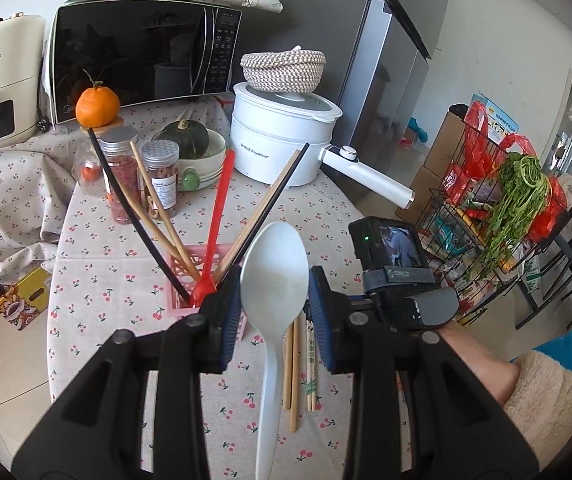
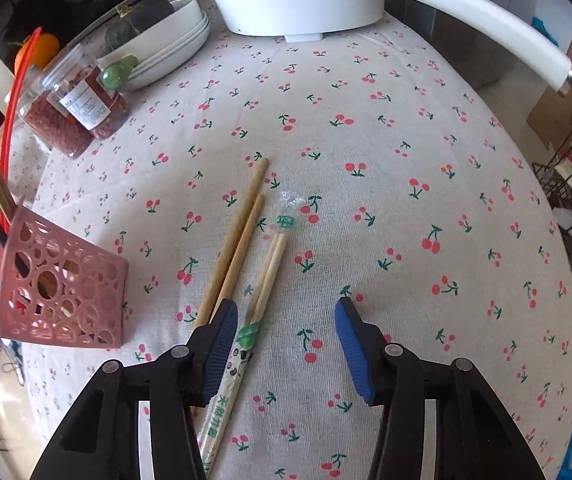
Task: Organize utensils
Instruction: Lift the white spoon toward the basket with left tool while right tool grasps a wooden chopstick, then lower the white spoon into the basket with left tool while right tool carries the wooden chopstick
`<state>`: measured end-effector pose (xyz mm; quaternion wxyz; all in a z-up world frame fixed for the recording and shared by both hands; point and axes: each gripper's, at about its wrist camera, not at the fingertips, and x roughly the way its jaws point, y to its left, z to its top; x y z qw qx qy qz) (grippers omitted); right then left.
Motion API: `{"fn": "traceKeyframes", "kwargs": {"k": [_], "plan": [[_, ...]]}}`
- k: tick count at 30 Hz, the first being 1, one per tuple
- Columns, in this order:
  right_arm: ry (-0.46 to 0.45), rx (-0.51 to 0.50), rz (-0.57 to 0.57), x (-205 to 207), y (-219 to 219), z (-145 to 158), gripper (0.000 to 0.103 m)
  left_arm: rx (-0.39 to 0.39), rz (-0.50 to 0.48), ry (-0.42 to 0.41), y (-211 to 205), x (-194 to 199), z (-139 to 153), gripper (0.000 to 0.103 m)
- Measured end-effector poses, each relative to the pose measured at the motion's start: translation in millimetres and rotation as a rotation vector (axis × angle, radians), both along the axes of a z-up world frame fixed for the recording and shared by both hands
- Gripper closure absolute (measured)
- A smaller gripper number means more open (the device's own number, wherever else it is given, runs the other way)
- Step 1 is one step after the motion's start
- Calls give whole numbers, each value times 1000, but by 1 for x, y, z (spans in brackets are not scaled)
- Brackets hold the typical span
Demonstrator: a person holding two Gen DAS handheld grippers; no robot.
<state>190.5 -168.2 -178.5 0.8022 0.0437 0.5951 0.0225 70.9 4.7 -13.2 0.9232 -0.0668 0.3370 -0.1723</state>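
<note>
My left gripper (image 1: 275,312) pinches a white plastic spoon (image 1: 274,276) w/ bowl up, just short of the pink perforated plastic basket (image 1: 190,276), next step drop-in; my right gripper (image 2: 286,344), jaws spread, straddles wrapped bamboo chopsticks (image 2: 264,276) on the cherry-print tablecloth (image 2: 406,152), needs centring then closing.

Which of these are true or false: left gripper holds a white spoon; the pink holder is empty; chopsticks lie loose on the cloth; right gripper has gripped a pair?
1. The left gripper holds a white spoon. True.
2. The pink holder is empty. False: a red utensil and several chopsticks stand in it.
3. Chopsticks lie loose on the cloth. True: bare wooden chopsticks and a wrapped pair.
4. The right gripper has gripped a pair. False: its pads press on nothing.
</note>
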Motion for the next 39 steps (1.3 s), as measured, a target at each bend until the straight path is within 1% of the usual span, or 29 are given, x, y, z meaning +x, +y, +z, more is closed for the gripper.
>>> {"fn": "traceKeyframes", "kwargs": {"k": [2, 3, 4, 5, 7, 8, 10, 13, 16, 18, 20, 27, 31, 34, 36, 39], "plan": [[3, -90, 28, 1, 12, -2, 58, 7, -5, -1, -1, 0, 0, 68], [2, -116, 38, 0, 16, -2, 60, 10, -7, 0, -1, 0, -1, 68], [8, -116, 42, 0, 18, -1, 65, 12, -7, 0, -1, 0, -1, 68], [21, -108, 43, 1, 19, 0, 67, 14, -7, 1, -1, 0, -2, 68], [35, -95, 55, 0, 20, 0, 78, 14, -6, 2, -2, -1, -2, 68], [38, -90, 61, -1, 19, 0, 82, 15, -5, 0, -2, -1, -2, 68], [45, -72, 63, -5, 19, 1, 92, 18, -5, -3, -3, -2, -2, 68], [46, -8, 43, -9, 9, 2, 97, 24, -3, -11, -4, -2, -2, 68], [38, 65, 15, -17, -10, 5, 98, 24, 6, -19, -4, -3, -2, 68], [7, 106, 5, -21, -20, 14, 98, 20, 13, -30, -3, -4, 0, 68], [-39, 146, 2, -27, -28, 30, 98, 11, 20, -45, -1, -5, 3, 68], [-219, 226, -7, -53, -43, 86, 98, -46, 58, -112, 4, -9, 15, 68], [-316, 269, -12, -63, -51, 117, 98, -78, 78, -161, 6, -11, 24, 68], [-390, 291, -8, -71, -53, 137, 98, -105, 101, -214, 9, -10, 31, 68], [-421, 302, 0, -76, -54, 147, 98, -113, 132, -258, 12, -7, 36, 68], [-450, 316, 9, -77, -55, 155, 98, -129, 178, -311, 16, 4, 40, 68]]}}
